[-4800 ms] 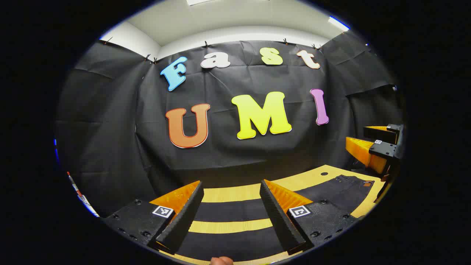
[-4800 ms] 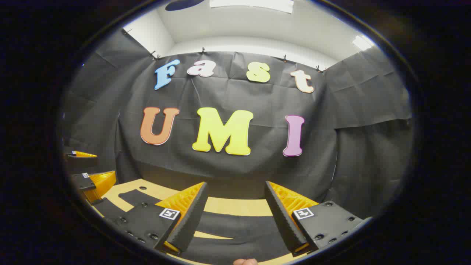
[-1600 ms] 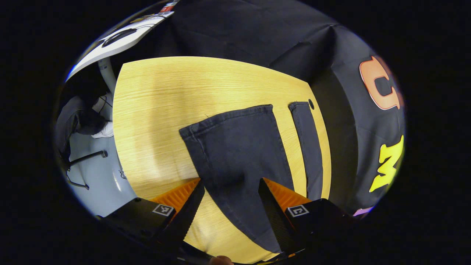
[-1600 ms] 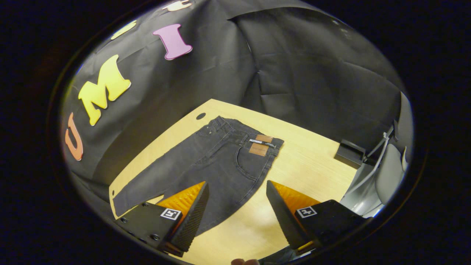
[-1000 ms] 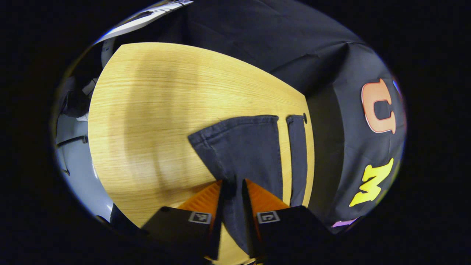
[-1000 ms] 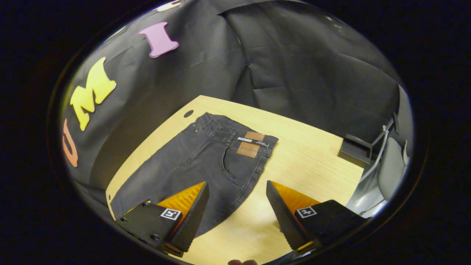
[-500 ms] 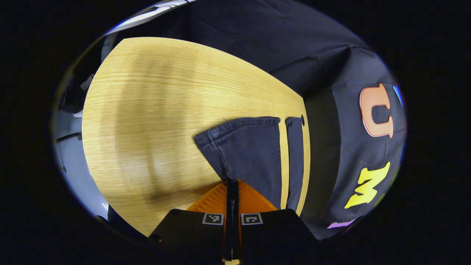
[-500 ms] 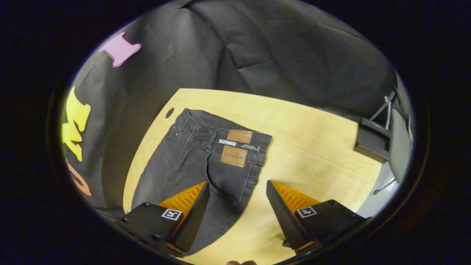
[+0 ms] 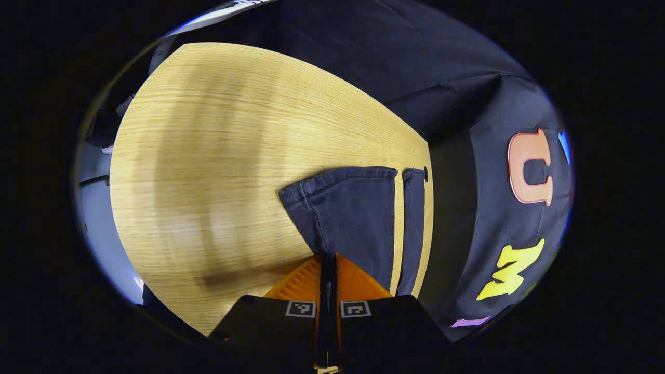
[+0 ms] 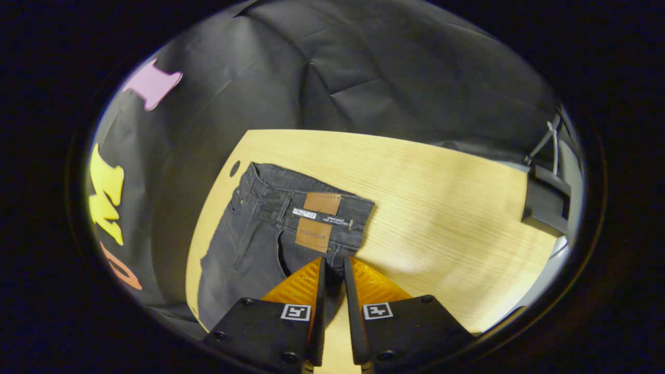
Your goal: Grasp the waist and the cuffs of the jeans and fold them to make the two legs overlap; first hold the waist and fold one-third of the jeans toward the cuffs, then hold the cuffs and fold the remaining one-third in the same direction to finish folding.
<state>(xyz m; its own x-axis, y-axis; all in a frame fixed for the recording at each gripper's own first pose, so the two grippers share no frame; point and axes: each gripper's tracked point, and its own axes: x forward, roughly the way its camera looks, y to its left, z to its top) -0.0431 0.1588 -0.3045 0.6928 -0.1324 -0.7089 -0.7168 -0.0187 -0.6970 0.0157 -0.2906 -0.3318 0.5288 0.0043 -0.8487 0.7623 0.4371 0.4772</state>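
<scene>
Dark jeans [image 10: 270,228] lie flat on the wooden table [image 10: 441,208]. Their waist, with a brown patch [image 10: 317,223], faces away in the right gripper view. My right gripper [image 10: 332,272] sits at the near side edge just below the waist, its fingers drawn to a narrow slit with dark denim pinched between them. In the left gripper view the two legs end in cuffs: the near leg [image 9: 353,213] is wide and the far leg [image 9: 414,223] shows as a thin strip. My left gripper [image 9: 328,258] is shut on the near leg's side edge, a little short of its cuff.
A black box [image 10: 543,200] stands at the table's right end, with a chair behind it. Small round holes [image 10: 235,168] [image 9: 425,173] mark the table's far edge by the black cloth wall. Bare wood [image 9: 208,156] stretches beyond the cuffs.
Both grippers tipped down from facing the wall to the jeans. The left one shut on the near leg about half a second ago. The right one has just drawn shut below the waist.
</scene>
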